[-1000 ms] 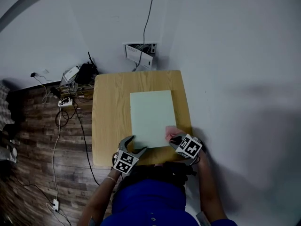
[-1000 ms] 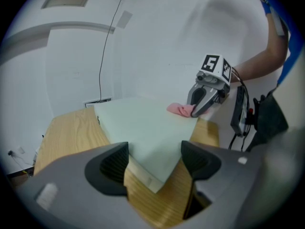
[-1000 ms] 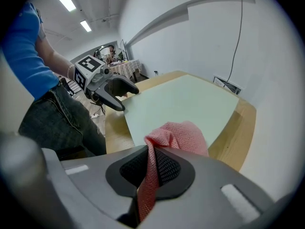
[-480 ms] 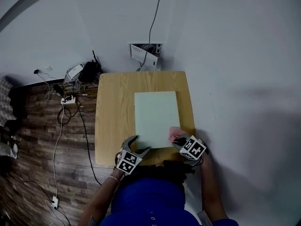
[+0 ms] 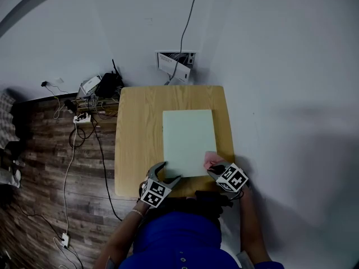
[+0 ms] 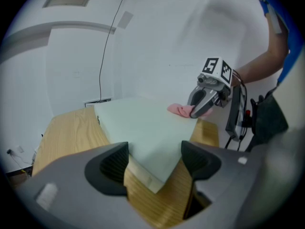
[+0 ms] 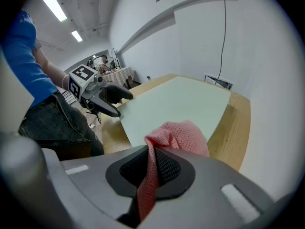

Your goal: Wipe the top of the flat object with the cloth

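Right tongs [image 7: 151, 168] clamp the cloth [image 7: 181, 136] atop the board [image 7: 176, 104].

Your cloth [image 7: 178, 135] is pink mesh, your board [image 5: 188, 139] pale green, your table [image 5: 137, 142] light wood grain, the floor [image 5: 45, 195] dark planks.

The pale green flat object [image 5: 188, 142] lies level on the table [image 5: 137, 133]. The pink mesh cloth [image 5: 211, 159], pinched by the right gripper [image 5: 216, 168], rests bunched on its near right corner.

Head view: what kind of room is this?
Probably a spare workroom or lab corner: a small wooden table against bare white walls, an open wall box, and tangled cables on the plank floor.
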Demonstrator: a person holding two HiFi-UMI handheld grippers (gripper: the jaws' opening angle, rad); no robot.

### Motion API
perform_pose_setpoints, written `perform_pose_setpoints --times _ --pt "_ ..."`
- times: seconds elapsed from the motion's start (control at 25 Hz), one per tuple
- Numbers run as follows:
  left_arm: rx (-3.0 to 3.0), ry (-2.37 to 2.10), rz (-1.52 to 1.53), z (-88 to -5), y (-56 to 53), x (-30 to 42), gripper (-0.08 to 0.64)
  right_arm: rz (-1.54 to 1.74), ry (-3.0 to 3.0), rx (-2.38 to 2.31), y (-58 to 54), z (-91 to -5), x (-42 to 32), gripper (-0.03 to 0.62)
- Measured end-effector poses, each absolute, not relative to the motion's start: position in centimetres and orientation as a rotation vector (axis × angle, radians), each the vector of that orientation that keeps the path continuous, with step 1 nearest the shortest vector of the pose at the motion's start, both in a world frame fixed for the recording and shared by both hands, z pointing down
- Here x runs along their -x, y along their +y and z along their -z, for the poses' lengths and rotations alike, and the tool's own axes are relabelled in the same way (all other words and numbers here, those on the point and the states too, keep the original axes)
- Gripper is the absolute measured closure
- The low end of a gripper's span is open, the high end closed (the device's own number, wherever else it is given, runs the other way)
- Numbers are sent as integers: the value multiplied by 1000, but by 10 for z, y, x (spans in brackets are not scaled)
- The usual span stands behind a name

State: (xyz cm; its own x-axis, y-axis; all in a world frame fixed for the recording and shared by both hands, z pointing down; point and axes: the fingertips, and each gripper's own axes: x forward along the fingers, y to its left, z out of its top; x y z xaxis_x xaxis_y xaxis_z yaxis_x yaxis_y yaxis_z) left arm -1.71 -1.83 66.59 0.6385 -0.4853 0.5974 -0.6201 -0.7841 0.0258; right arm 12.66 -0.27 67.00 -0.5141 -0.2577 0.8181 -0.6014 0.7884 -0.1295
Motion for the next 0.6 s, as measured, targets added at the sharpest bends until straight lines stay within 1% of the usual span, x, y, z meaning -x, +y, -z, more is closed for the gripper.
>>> perform_pose_setpoints --times 0.6 --pt "-2623 -876 -874 -665 -19 17 215 -603 -2230 -770 -7 -656 -126 575"
